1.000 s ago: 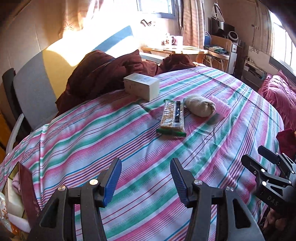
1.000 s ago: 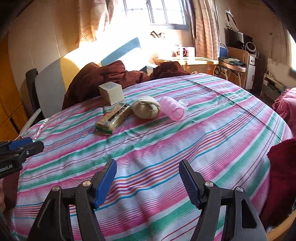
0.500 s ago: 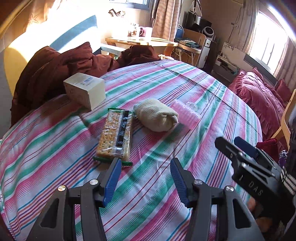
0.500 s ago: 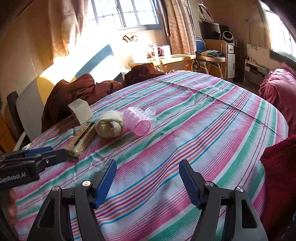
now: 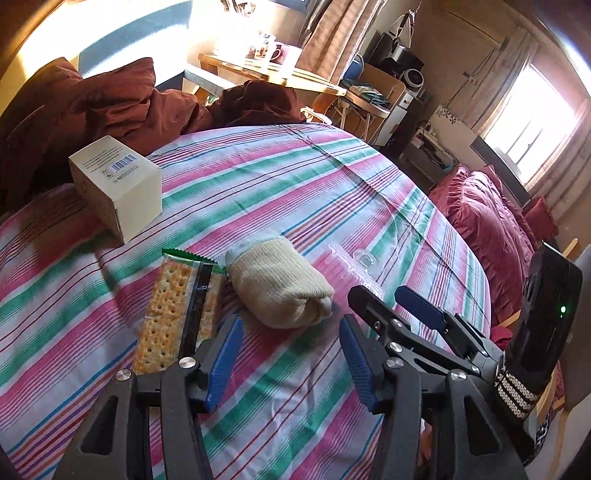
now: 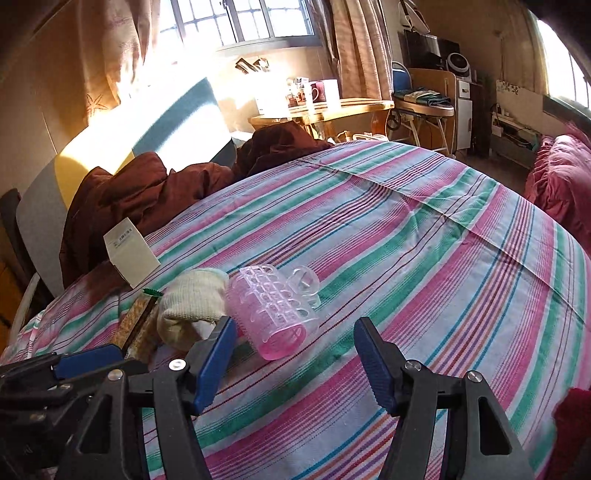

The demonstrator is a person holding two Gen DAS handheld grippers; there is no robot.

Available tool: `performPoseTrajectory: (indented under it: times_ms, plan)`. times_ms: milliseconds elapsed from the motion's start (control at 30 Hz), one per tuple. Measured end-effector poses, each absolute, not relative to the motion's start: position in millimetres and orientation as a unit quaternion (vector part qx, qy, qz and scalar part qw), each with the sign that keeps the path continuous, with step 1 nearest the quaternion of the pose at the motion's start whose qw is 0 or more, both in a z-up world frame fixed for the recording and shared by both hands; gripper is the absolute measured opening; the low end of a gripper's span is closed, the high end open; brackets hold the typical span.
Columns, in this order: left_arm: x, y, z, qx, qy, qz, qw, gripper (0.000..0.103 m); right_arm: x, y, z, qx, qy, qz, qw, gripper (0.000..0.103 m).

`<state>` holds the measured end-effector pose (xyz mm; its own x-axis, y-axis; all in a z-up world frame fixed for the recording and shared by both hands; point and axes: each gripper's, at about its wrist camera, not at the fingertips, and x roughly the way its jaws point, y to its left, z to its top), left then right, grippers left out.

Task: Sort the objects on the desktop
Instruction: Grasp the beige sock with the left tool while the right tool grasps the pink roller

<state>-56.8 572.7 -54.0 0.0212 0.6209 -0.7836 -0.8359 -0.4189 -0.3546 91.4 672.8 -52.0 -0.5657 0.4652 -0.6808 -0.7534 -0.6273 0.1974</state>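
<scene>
On the striped cloth (image 5: 295, 192) the sock (image 5: 280, 282) lies between the crackers (image 5: 177, 314) and the pink roller (image 6: 271, 314), box (image 5: 118, 184) beyond, while the left gripper (image 5: 290, 354) hangs half-open and empty before the sock and the right gripper (image 6: 295, 363), empty, narrows its jaws near the roller.

- Harsh sunlight pours through the window (image 6: 243, 22) at twelve o'clock, blowing out the wall below into white glare.
- Objects cast soft shadows toward seven o'clock.
- Fisheye bends edges; corners darken.
</scene>
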Motion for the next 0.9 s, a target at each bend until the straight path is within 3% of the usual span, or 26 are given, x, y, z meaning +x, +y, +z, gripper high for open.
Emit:
performPoseTrajectory:
  times_ms: [300,467,633,900]
  plan:
    - [-85,595,-76,-0.555,0.045,0.661,0.503,0.056,76,686,-65,-0.327,0.253,0.848,0.333,0.065]
    - [-85,607,-78,-0.555,0.054,0.670,0.490,0.057,72,689,-68,-0.333,0.254,0.846,0.329,0.064]
    - [-84,615,-84,-0.558,0.059,0.673,0.482,0.061,69,692,-71,-0.338,0.254,0.845,0.326,0.054]
    - [-75,595,-80,-0.545,0.056,0.675,0.495,0.057,75,688,-65,-0.333,0.248,0.847,0.332,0.050]
